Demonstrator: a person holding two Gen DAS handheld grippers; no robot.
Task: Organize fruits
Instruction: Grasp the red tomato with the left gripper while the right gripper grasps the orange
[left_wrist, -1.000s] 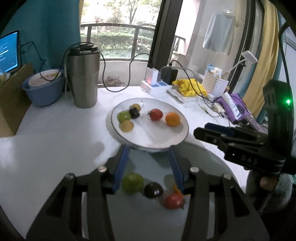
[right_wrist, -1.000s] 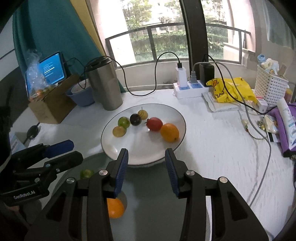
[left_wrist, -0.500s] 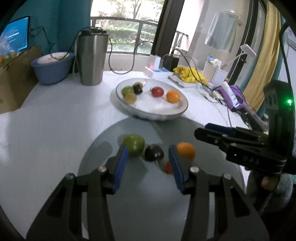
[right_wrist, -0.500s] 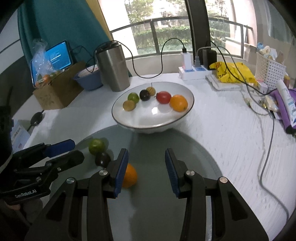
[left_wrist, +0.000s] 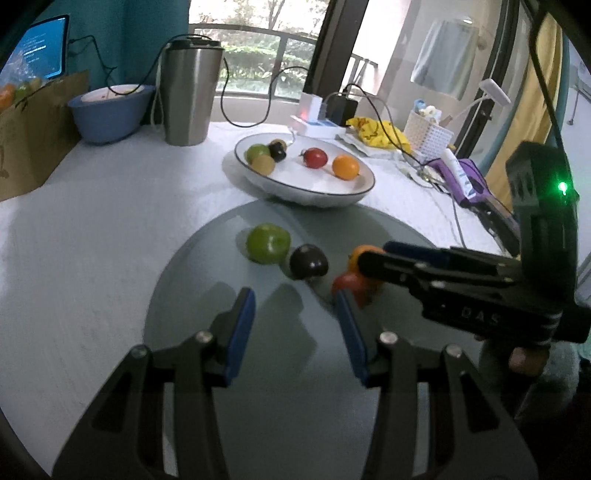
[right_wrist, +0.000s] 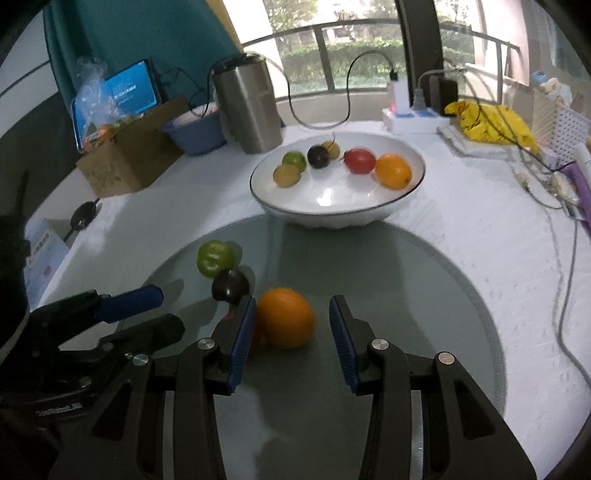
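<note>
Right gripper (right_wrist: 291, 332) wide open around the orange (right_wrist: 285, 318), left pad almost touching, nothing clamped yet. Left gripper (left_wrist: 295, 325) also open and empty, short of the plum (left_wrist: 308, 261) and apple (left_wrist: 267, 243). Risk on closing: off-centre squeeze rolling the orange into the tomato (left_wrist: 351, 286) beside it.
</note>
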